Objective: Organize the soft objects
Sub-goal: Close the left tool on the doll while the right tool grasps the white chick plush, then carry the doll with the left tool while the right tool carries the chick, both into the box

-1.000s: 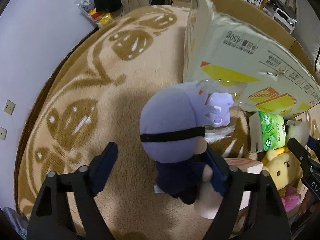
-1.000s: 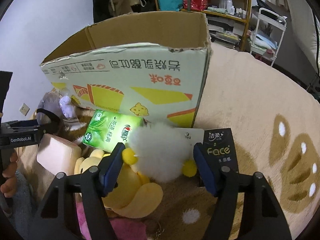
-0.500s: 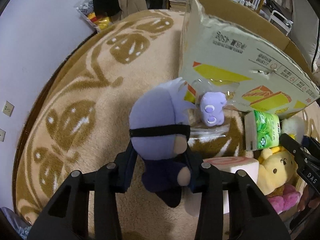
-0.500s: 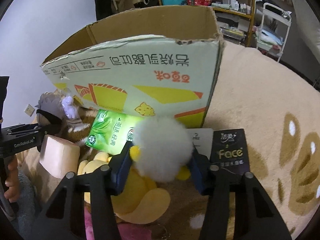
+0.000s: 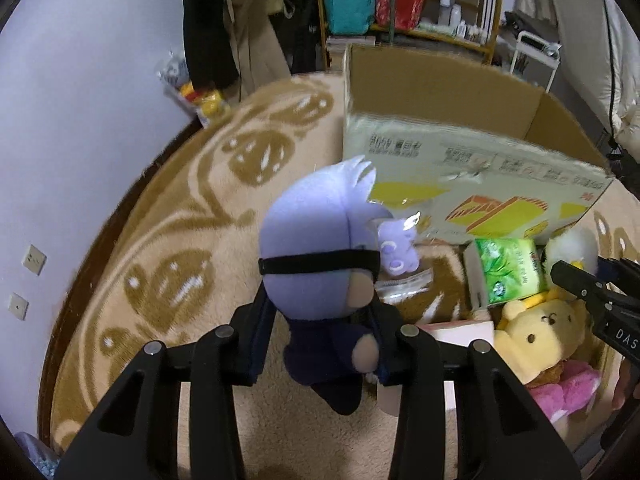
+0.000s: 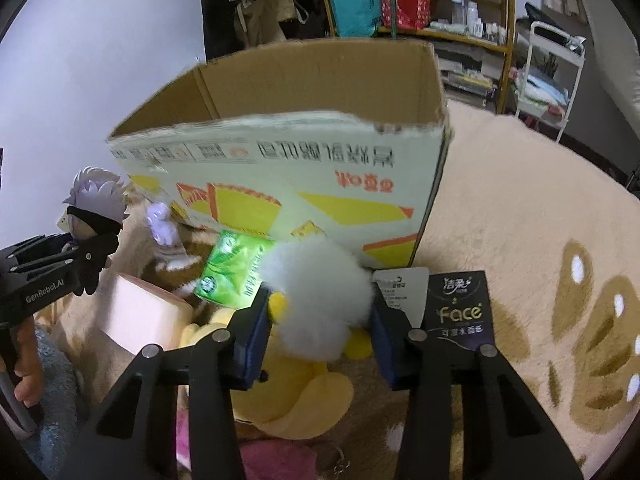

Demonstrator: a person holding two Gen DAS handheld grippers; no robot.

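My left gripper is shut on a plush doll with lilac hair, a black blindfold and a dark blue body, and holds it above the rug; it also shows in the right wrist view. My right gripper is shut on a fluffy white plush with yellow parts, also seen in the left wrist view. An open cardboard box stands just behind both toys.
On the beige patterned rug lie a small purple toy in plastic, a green tissue pack, a pink block, a yellow bear plush, a pink plush and a black Face tissue pack. Shelves stand behind.
Both grippers closed on their toys and lifted them. The cameras have risen, so the open top of the box now shows.
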